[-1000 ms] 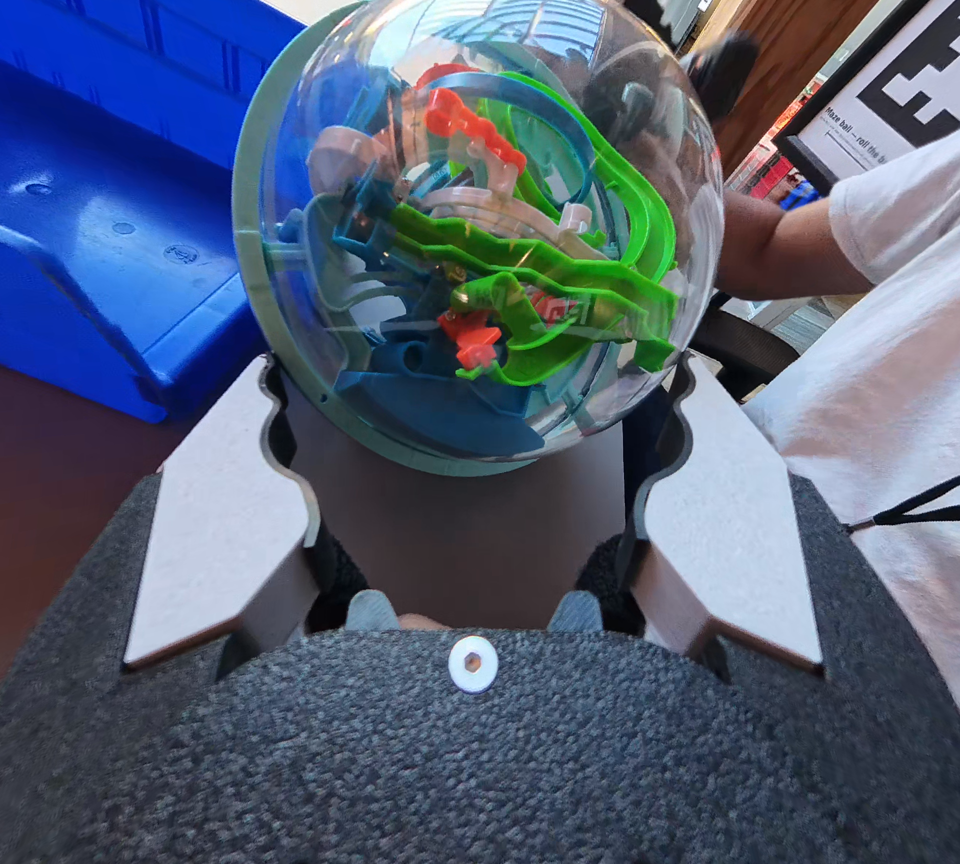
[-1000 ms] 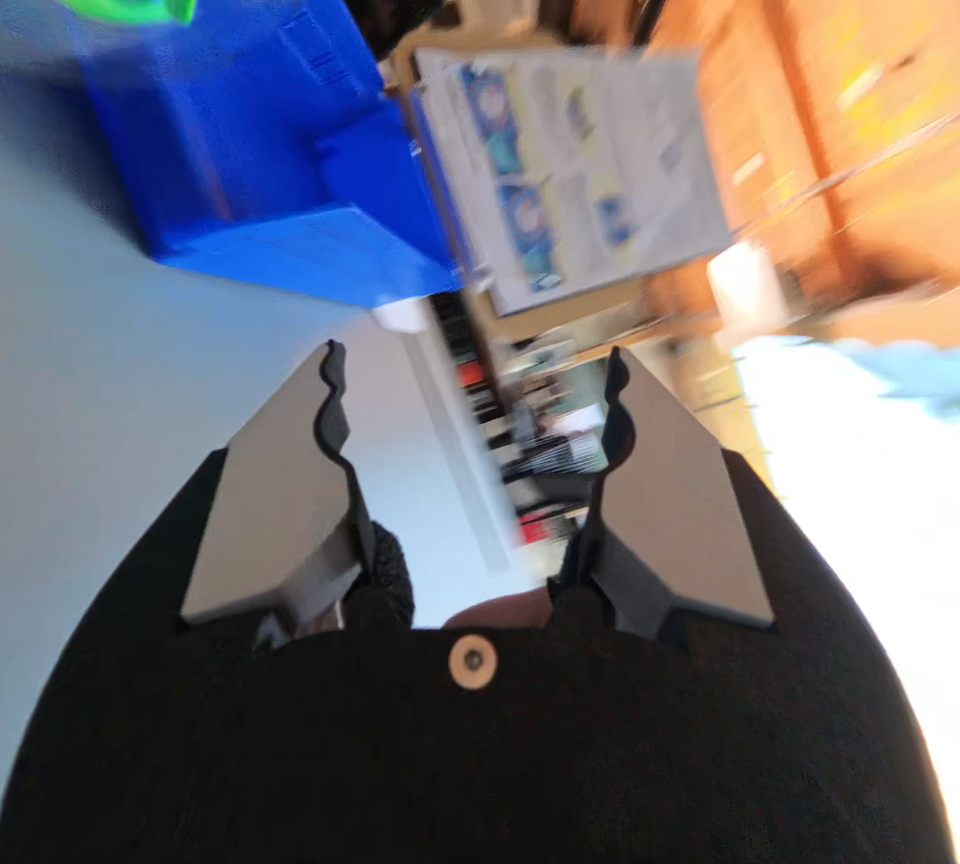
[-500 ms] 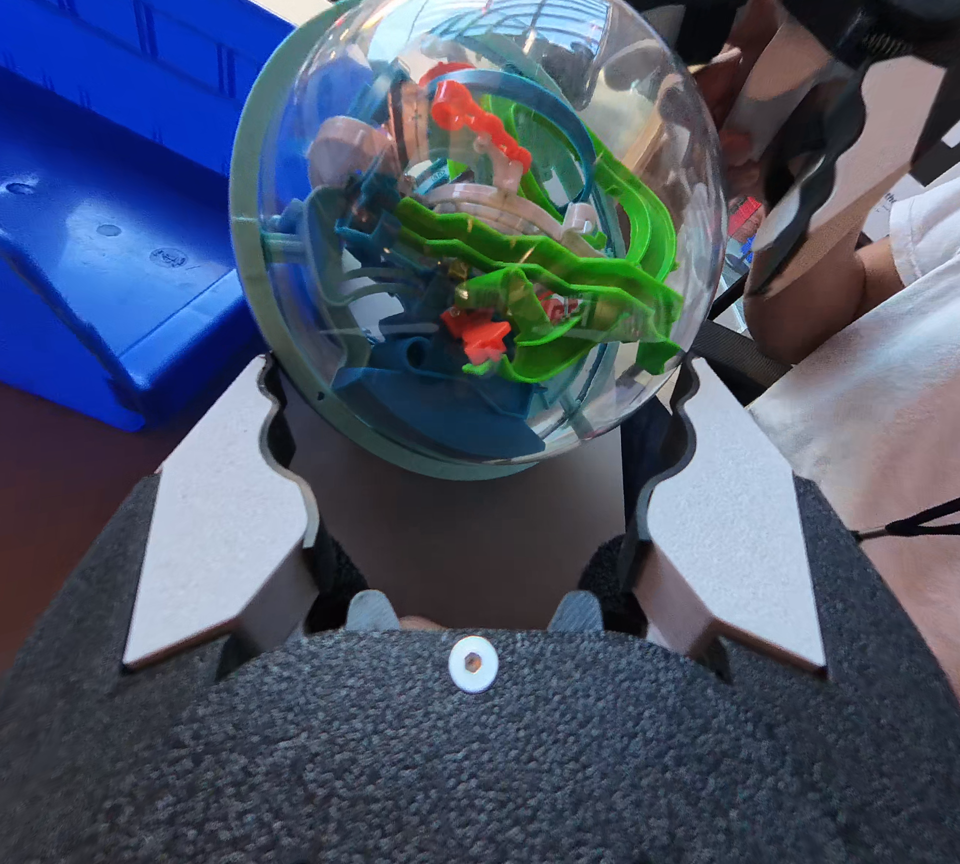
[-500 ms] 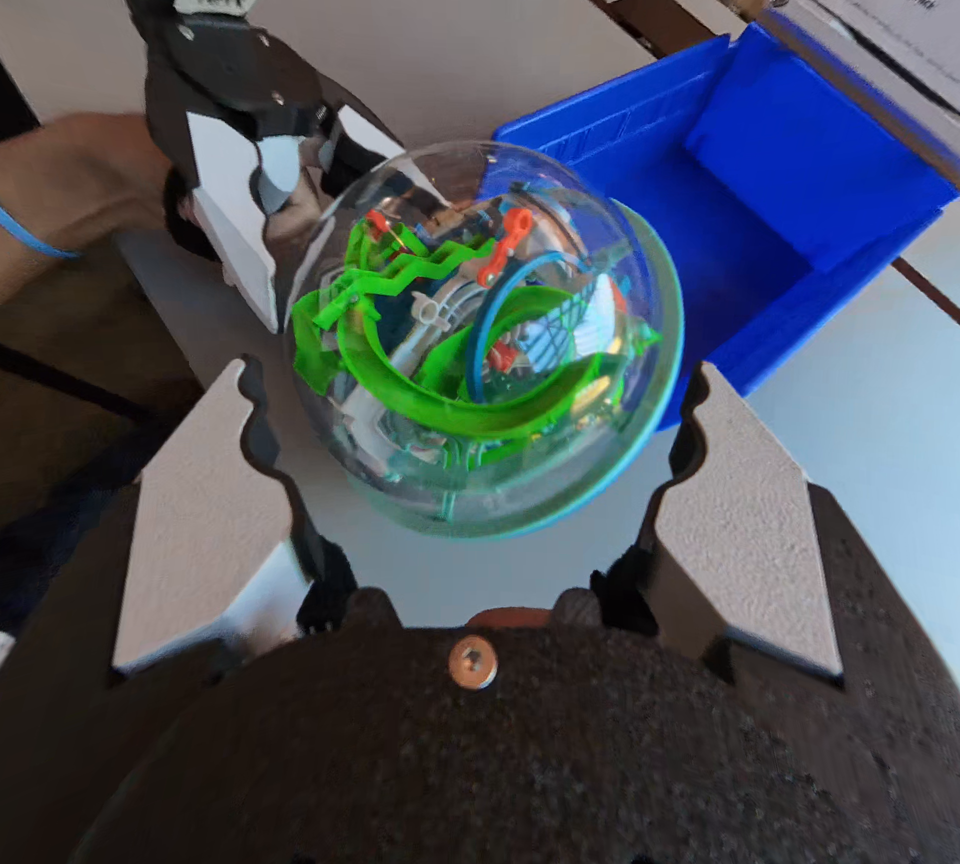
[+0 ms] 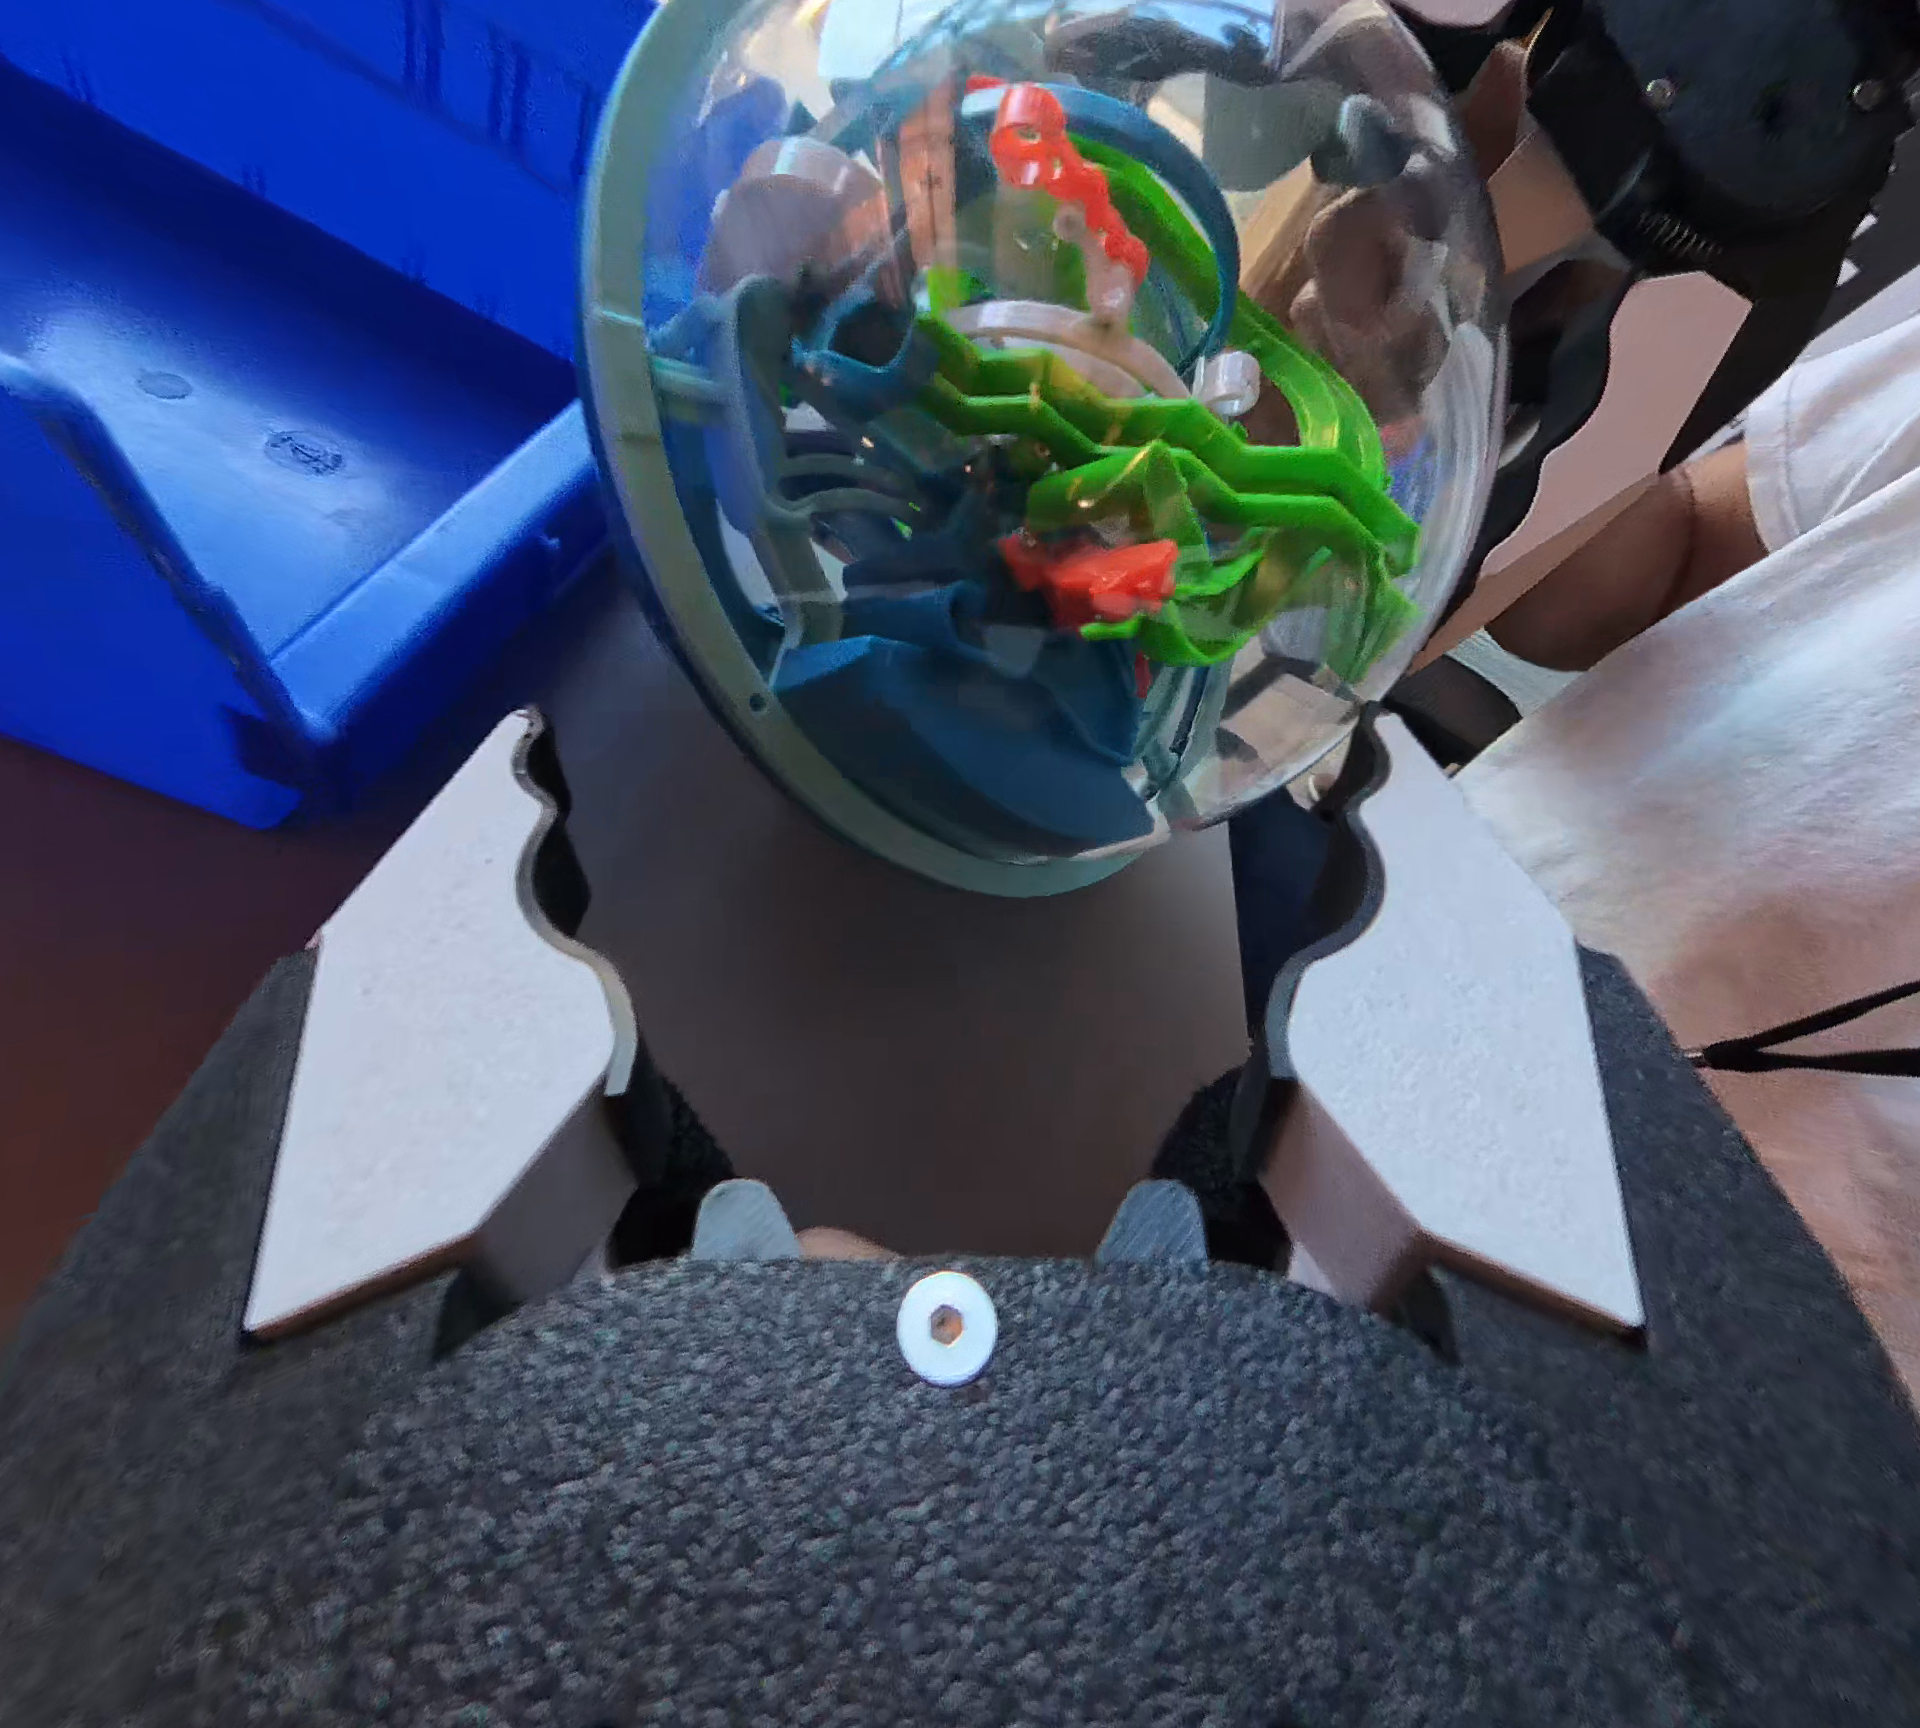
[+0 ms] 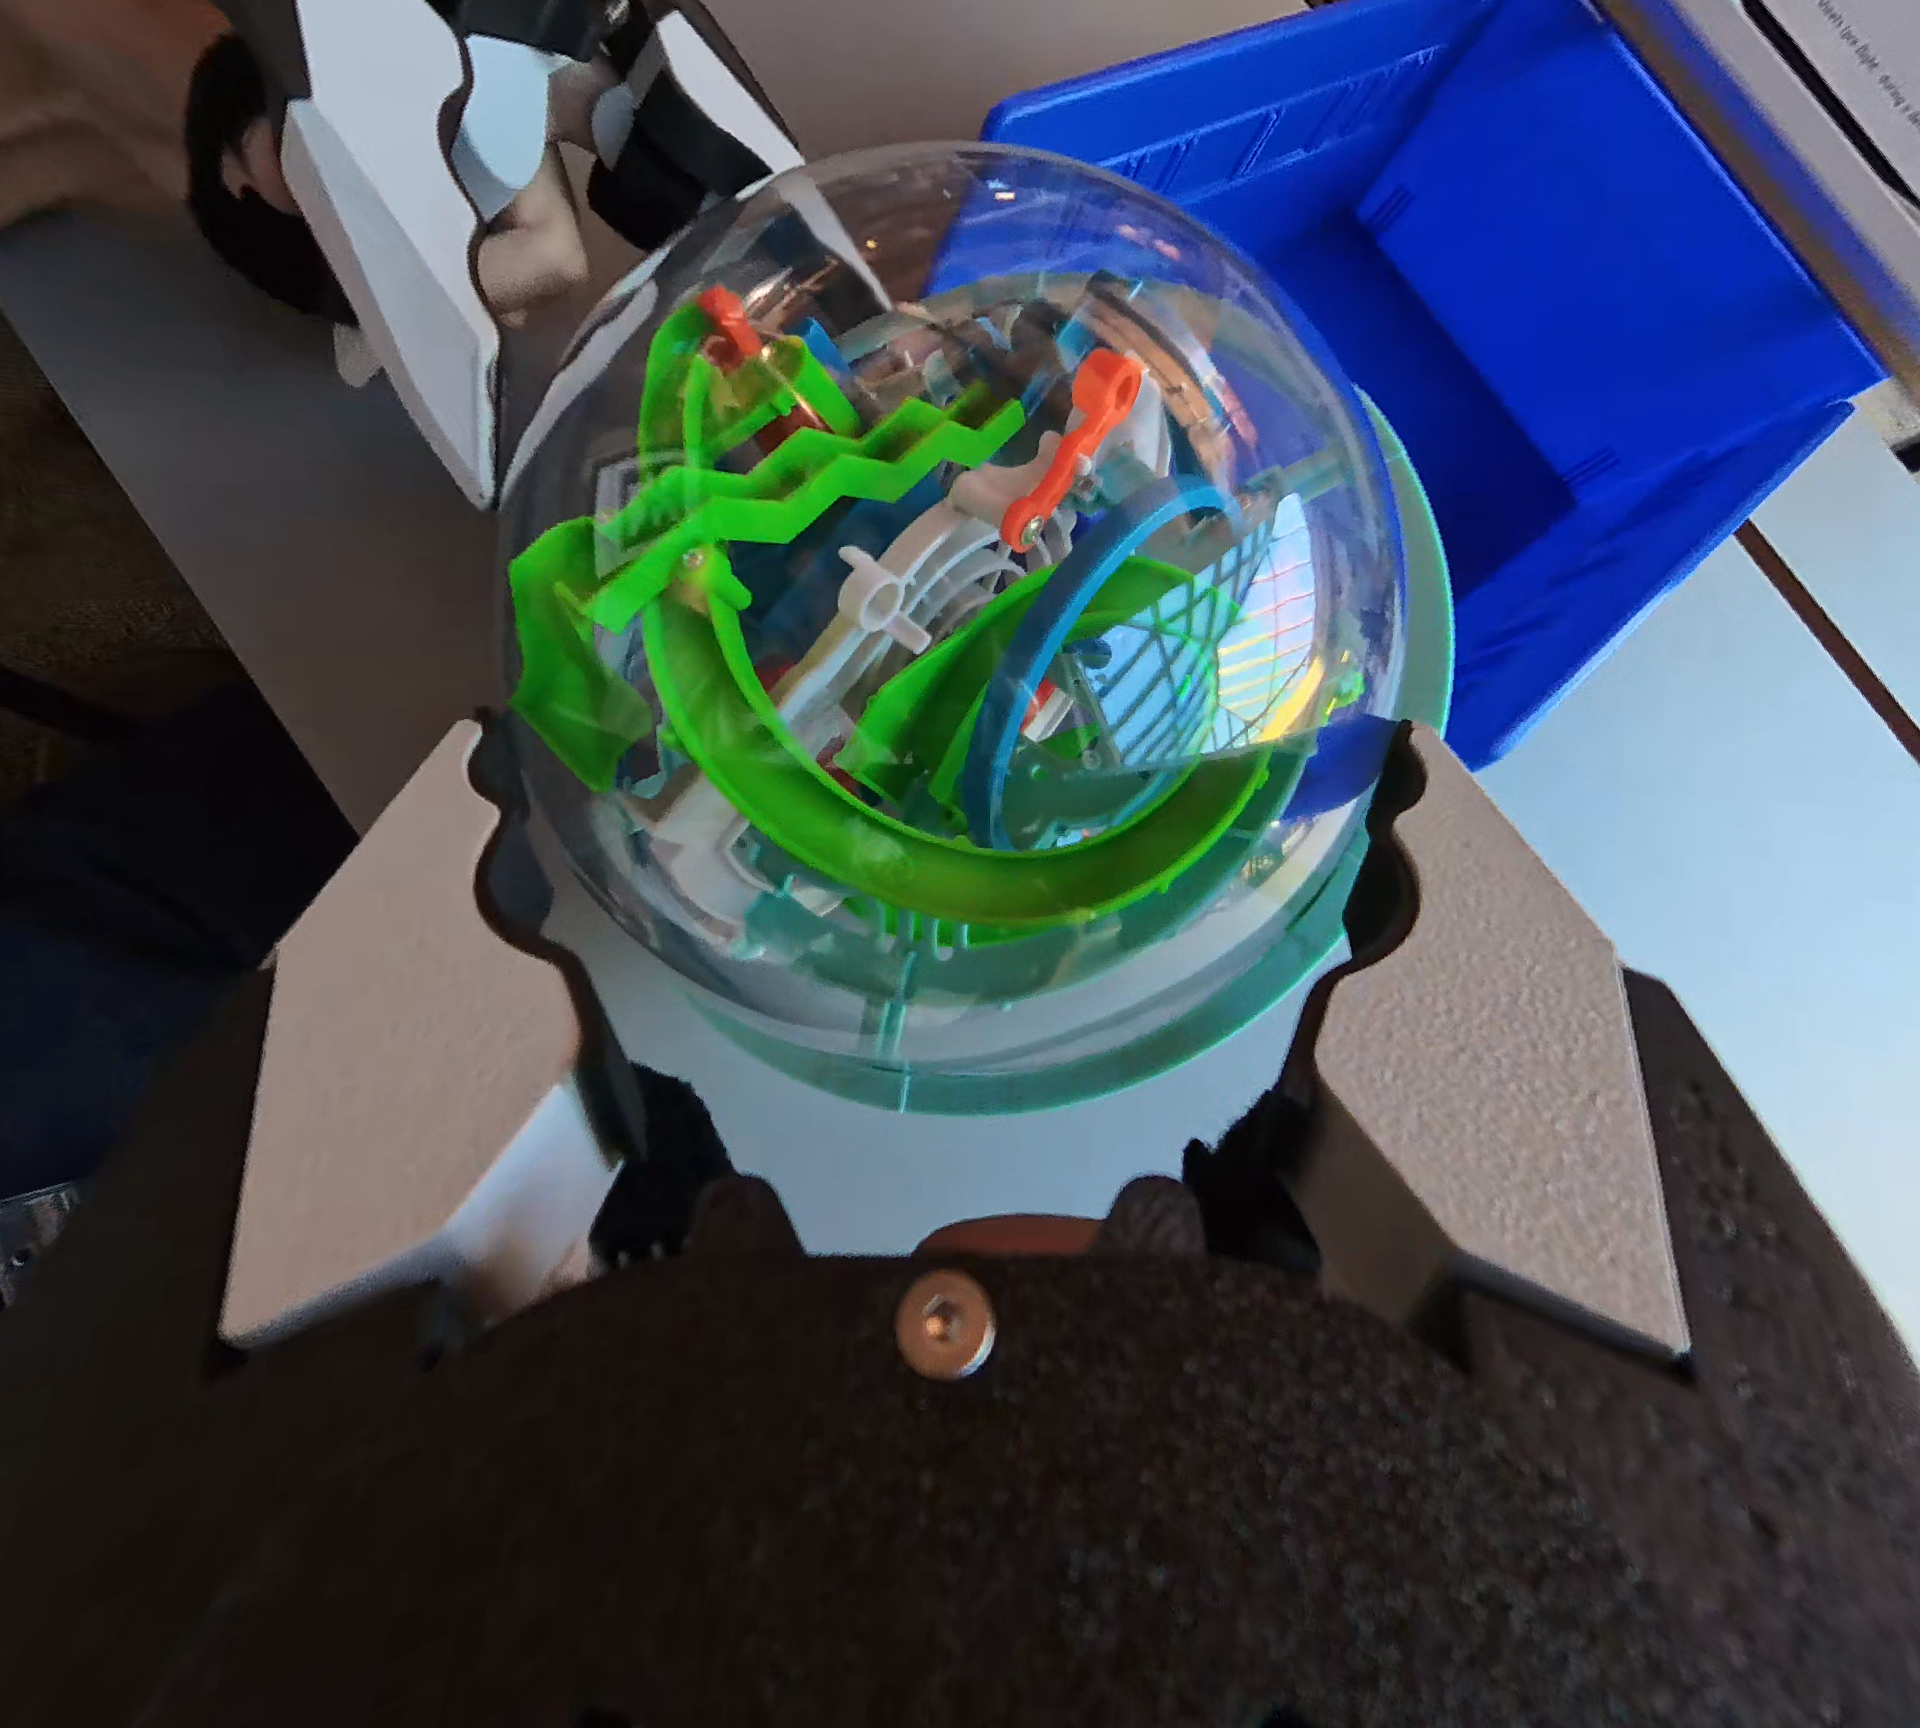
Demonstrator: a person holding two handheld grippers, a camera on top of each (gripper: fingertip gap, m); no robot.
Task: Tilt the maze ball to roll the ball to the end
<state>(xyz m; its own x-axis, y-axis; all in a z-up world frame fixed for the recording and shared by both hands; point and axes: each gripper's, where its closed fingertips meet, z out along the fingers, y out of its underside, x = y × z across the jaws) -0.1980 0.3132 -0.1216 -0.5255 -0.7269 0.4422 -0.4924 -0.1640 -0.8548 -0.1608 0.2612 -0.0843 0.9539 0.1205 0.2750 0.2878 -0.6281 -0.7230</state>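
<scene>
Resting on the tabletop beside the blue bin, the maze ball is flanked by the right gripper, its fingers wide open around it; the left gripper is likewise spread wide, gripping nothing

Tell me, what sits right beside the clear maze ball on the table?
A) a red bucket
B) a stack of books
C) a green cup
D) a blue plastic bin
D: a blue bin with an open front sits just behind the maze ball, seen in both views.
</scene>
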